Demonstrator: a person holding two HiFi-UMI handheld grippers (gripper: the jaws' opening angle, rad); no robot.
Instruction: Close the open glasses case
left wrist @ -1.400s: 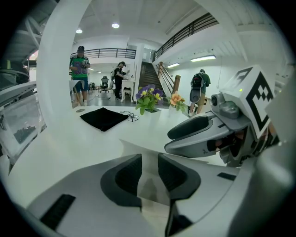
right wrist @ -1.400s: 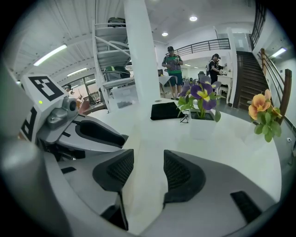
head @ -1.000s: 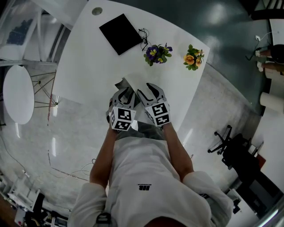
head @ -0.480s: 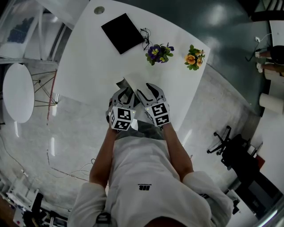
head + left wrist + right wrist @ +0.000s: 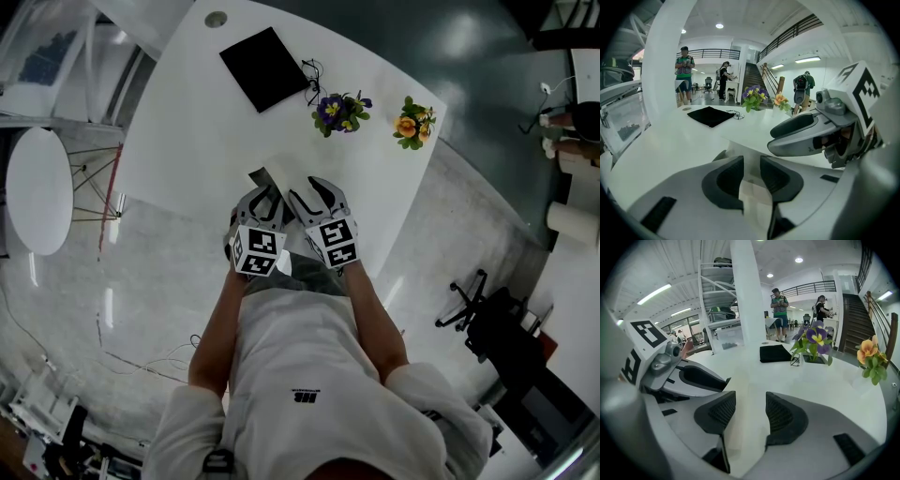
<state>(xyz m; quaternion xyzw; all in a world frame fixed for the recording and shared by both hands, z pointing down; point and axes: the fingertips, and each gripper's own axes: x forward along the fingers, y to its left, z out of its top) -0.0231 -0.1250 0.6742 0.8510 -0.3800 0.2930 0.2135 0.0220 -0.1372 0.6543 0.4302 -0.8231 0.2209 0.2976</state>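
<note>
A white glasses case stands open near the table's front edge, one flap tilted up. My left gripper is at its left side, and in the left gripper view the jaws are shut on a pale flap of the case. My right gripper is close beside it on the right. In the right gripper view the jaws stand a narrow gap apart with a white panel of the case between them. The rest of the case is hidden by the grippers.
On the white table farther back lie a black pad and a pair of glasses. A purple flower pot and an orange one stand at the right. People stand far off behind the table.
The head view has shifted slightly, so the far objects sit a little to the right. Both grippers and the case have not visibly moved.
</note>
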